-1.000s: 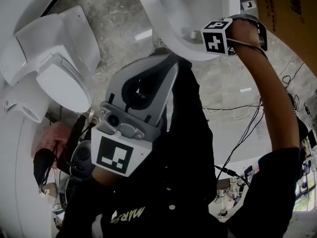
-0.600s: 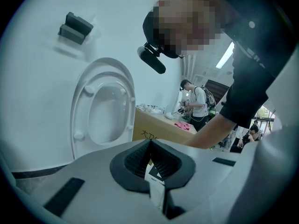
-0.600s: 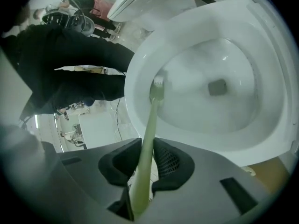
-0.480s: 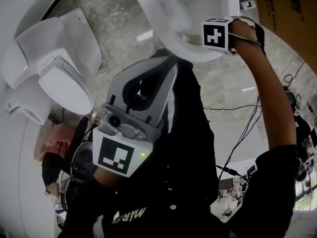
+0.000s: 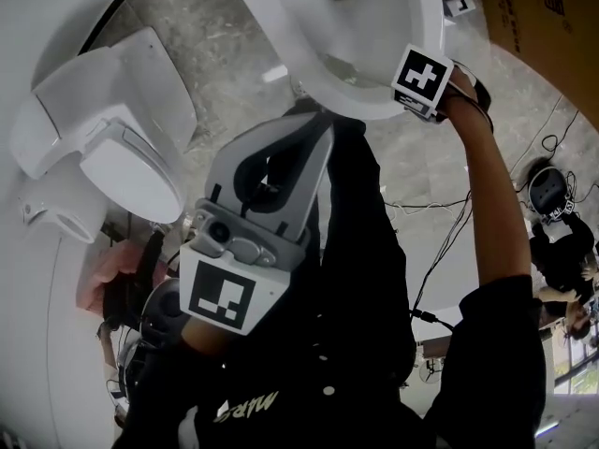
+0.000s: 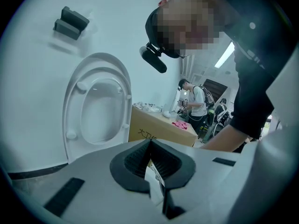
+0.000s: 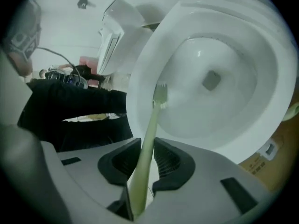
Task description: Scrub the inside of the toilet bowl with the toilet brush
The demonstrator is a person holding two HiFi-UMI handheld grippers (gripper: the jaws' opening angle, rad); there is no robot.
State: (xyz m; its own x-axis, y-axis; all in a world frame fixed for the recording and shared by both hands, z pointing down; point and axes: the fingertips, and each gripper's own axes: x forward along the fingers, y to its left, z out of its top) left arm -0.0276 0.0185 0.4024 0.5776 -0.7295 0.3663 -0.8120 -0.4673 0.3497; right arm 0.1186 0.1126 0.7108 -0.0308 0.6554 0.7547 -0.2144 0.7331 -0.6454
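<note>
Scrubbing toilet bowl [image 7: 233,50] with toilet brush [image 7: 152,125].
Nearest, left gripper [image 6: 150,146] pressed shut, empty; beyond, right gripper [image 7: 142,158] clamped on the brush handle, marker cube [image 5: 423,80] tilted and further right than half a second ago, forearm [image 5: 487,185] outstretched, bristles at the bowl's inner wall.

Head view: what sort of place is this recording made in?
Probably a lab or test space, not a home bathroom: the toilet bowl and a second toilet stand close together, beside a cardboard box and loose cables on the floor.
</note>
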